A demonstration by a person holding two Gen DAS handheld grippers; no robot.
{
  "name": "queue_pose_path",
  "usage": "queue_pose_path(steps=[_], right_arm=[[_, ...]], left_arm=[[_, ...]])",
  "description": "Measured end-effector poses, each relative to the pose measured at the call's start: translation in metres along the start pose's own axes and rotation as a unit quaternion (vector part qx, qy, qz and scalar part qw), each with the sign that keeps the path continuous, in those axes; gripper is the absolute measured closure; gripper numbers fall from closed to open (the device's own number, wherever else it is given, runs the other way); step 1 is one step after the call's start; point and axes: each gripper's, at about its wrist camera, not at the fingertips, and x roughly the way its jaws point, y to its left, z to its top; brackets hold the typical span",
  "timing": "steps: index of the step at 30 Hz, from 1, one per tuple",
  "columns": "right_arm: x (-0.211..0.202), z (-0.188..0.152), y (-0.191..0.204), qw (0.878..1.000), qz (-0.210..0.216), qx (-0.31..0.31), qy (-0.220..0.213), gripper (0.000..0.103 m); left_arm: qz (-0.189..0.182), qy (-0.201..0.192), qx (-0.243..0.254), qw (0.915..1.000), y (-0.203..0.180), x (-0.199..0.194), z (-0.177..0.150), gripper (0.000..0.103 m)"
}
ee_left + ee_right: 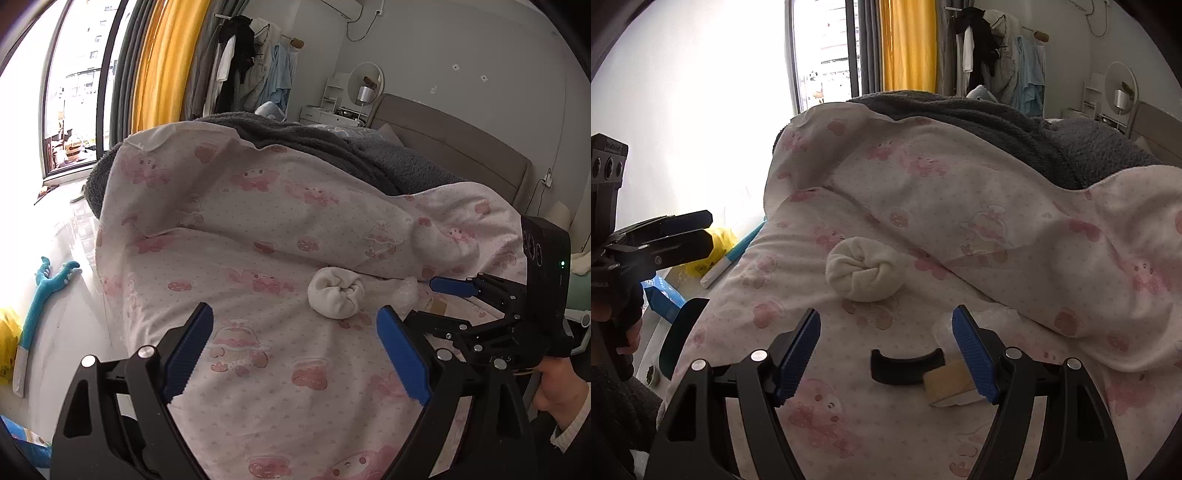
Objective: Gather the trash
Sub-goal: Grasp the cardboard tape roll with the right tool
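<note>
Right gripper (pixel 886 349), jaws spread and empty, above the pink-printed bedsheet (pixel 820 417). Tape roll (pixel 945 382) lies just inside its right finger, black curved piece (pixel 905 369) centred between the fingers, bubble wrap (pixel 942 328) ahead. Left gripper (pixel 295 345) likewise wide, farther off; rolled socks (pixel 336 297) beyond.

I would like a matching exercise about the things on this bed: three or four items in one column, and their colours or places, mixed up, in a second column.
Column one:
1. rolled sock
2. tape roll
3. curved plastic piece
4. fleece blanket

Column two:
a. black, lying between the right tool's fingers
b. dark grey, behind the pink quilt
c. white, ahead of both tools
d. tan, beside the right finger of the right tool

Pairs: 1-c, 2-d, 3-a, 4-b
</note>
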Motion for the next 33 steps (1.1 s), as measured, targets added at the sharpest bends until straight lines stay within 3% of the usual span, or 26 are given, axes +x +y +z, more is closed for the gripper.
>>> queue_pose_path(steps=[17,25,27,33], right_arm=[[0.008,-0.027,-0.046,0.999,-0.020,0.030,0.030,0.028],[0.011,-0.035,-0.060,0.997,0.012,0.065,0.042,0.029],[0.012,-0.036,-0.060,0.997,0.018,0.064,0.046,0.036],[0.012,-0.038,-0.059,0.997,0.030,0.061,0.048,0.043]], left_arm=[[-0.038,0.029,0.027,0.9985,-0.047,0.034,-0.006,0.011],[-0.052,0.043,0.048,0.9966,-0.068,0.047,-0.012,0.011],[-0.058,0.046,0.053,0.9958,-0.073,0.050,-0.013,0.011],[-0.072,0.055,0.072,0.9933,-0.090,0.059,-0.018,0.013]])
